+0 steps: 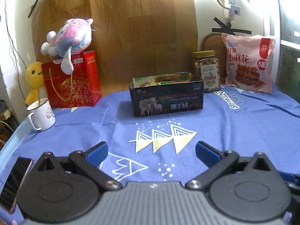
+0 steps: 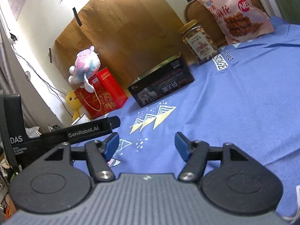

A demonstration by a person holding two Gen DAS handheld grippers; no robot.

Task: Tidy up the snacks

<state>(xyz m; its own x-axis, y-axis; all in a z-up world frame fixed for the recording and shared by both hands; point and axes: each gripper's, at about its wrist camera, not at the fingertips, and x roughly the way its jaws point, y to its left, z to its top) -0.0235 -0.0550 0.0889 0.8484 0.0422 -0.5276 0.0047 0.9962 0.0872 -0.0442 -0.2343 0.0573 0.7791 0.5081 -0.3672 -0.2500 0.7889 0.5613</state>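
A black open tin (image 1: 166,99) with sheep on its side stands at the back middle of the blue cloth, with several wrapped snacks inside. It also shows in the right wrist view (image 2: 163,86). A nut jar (image 1: 207,71) (image 2: 198,41) with a gold lid stands right of it. A pink snack bag (image 1: 249,63) (image 2: 236,9) leans at the back right. My left gripper (image 1: 151,151) is open and empty, low over the cloth, well in front of the tin. My right gripper (image 2: 147,146) is open and empty over the cloth.
A red gift box (image 1: 73,80) (image 2: 105,91) with a plush toy (image 1: 69,39) on top stands at the back left, beside a yellow duck (image 1: 34,78). A white mug (image 1: 42,114) stands front left. A phone (image 1: 15,181) lies at the left edge. The left gripper's body (image 2: 90,129) shows in the right wrist view.
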